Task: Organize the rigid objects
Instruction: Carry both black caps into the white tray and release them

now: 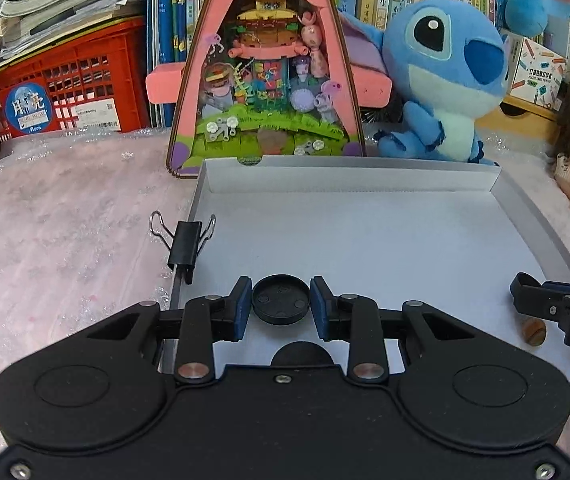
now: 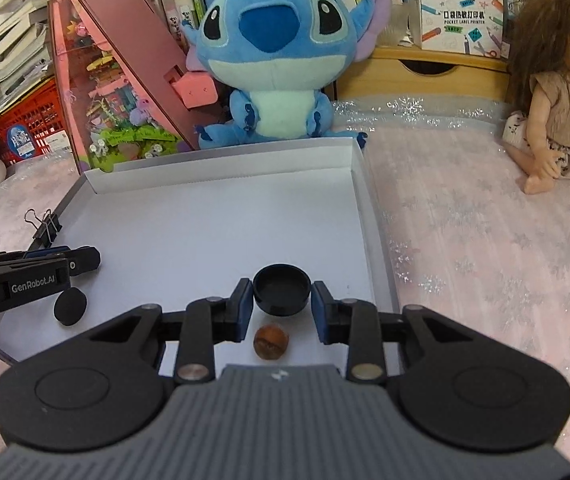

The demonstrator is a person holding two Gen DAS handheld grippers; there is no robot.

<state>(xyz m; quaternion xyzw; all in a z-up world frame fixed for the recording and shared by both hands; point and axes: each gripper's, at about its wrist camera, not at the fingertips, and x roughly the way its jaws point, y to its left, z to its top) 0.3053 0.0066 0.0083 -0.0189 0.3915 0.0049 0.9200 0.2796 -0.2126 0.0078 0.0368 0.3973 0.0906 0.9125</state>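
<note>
Fingers (image 1: pixel 245 304) clamp black cap (image 1: pixel 281 299) above tray (image 1: pixel 365 232).

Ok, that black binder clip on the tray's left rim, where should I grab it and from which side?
Take the binder clip by its black body, pads on the two flat faces, coming down from above. It seems to straddle the tray's rim, so the sides are blocked, and its wire handles splay apart, too thin to pinch securely.

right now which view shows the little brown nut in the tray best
The right wrist view: the brown nut lies whole and unblocked on the white tray, just behind the right gripper. In the left wrist view the nut sits near the right edge, partly hidden by the other gripper.
</note>
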